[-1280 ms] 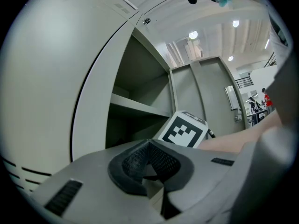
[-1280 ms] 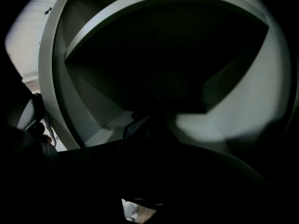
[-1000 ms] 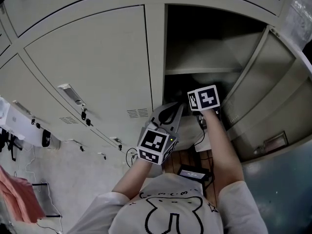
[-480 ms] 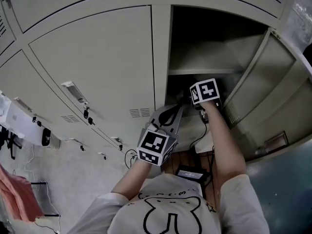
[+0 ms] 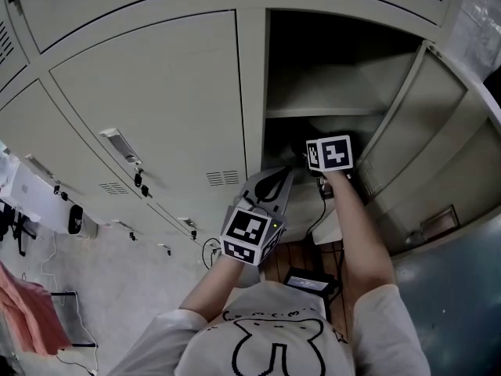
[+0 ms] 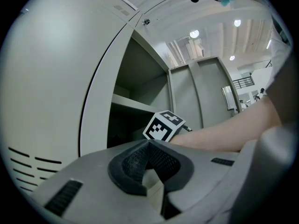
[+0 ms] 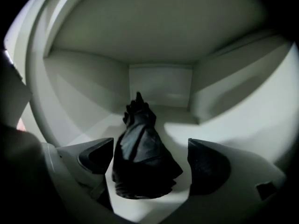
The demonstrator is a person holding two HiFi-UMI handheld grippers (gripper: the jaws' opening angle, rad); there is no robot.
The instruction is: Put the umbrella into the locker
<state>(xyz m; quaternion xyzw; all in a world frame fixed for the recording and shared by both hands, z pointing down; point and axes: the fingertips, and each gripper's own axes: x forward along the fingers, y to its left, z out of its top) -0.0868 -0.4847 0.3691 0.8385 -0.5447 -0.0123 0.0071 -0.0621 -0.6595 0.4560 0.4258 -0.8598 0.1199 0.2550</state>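
Grey steel everywhere: the locker [image 5: 344, 77] stands open, its door [image 5: 427, 124] swung out to the right, and a shelf [image 5: 321, 113] runs across it. The right gripper [image 5: 329, 153] has reached in under that shelf.

Down on the locker floor, there's the umbrella [image 7: 140, 153]: black, folded, lying flat. Its long axis runs near to far, straight into the compartment. The narrow end points at the back wall, and the bulky bundled end sits closest to us. I can't say whether that far end is handle or tip.

The right gripper's [image 7: 152, 160] jaws are opening right now. The umbrella is between them, but the pads stand clear on either side, so nothing is pressed. To me that looks like the let-go: it's laid lengthwise so it fits the depth and the door can shut.

The left gripper [image 6: 149, 171] waits outside, left of the opening, level, with its jaws closed on nothing. It's parked clear of the doorway so the right arm has room.
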